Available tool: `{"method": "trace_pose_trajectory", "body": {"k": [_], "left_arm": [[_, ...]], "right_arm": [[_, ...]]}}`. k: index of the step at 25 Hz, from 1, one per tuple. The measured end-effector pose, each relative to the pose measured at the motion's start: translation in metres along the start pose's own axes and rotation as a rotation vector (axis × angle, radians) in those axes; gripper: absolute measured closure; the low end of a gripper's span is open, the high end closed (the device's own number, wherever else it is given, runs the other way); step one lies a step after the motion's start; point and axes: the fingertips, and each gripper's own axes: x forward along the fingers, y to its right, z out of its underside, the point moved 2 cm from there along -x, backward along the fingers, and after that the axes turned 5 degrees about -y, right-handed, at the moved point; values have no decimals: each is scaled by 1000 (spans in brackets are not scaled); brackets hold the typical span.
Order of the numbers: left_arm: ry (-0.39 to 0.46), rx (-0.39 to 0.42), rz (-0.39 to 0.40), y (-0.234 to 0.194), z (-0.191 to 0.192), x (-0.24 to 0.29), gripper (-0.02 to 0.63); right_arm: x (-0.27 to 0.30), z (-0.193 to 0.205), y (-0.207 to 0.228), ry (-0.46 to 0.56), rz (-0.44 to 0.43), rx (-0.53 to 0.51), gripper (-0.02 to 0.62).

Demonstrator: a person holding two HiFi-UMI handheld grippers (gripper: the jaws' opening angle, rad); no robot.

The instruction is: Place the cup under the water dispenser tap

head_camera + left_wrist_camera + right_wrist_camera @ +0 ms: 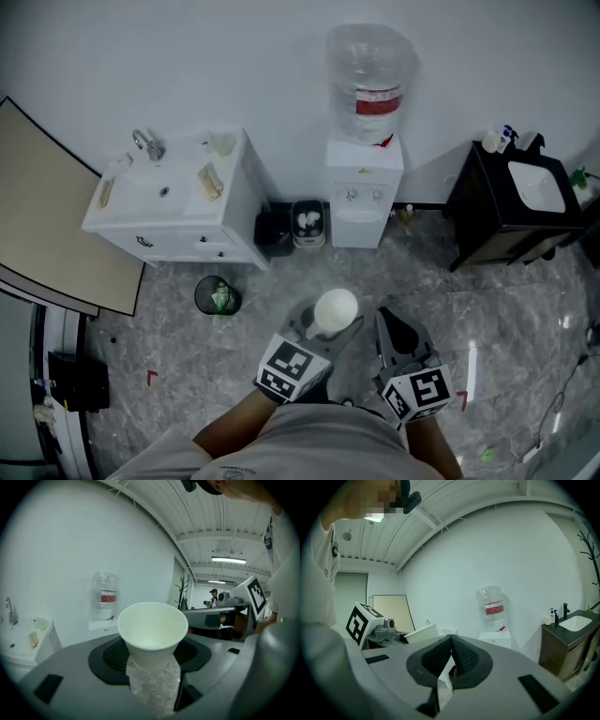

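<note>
While it sits upright and open-mouthed between the jaws of the left gripper, the white paper cup is clamped low on its body, one black ribbed pad pressing each side, so the jaws stand apart by the cup's own width. Its rim rises clear above the pads, and its inside looks empty. From the head view the cup is carried out in front of the person, over the grey mottled floor.

Just beside it on the person's other side, the right gripper has its two pads closed tip to tip with nothing between them.

Ahead, well apart from the cup, the water dispenser stands against the white wall, a clear bottle with a red label upturned on top and its taps on the front face. A small bin with white scraps stands touching the dispenser's left side. Farther left is a white vanity sink with a chrome faucet, and a round wire basket lies on the floor near its corner. A black vanity with a white basin stands at the right.
</note>
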Motion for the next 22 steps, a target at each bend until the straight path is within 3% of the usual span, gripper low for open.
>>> {"method": "trace_pose_trajectory", "body": {"k": [6,14,22], "left_arm": [[-34,36,54,-84,-15,49,337],[-39,71,60,-154,-20,130,337],[-23,60,8,-221,-8,234,337]], "right_arm": [[91,-25,25,1,26,20,581],[154,-37,83,-5,57,64,581],[242,-42,163,-3,-45,79,581]]}}
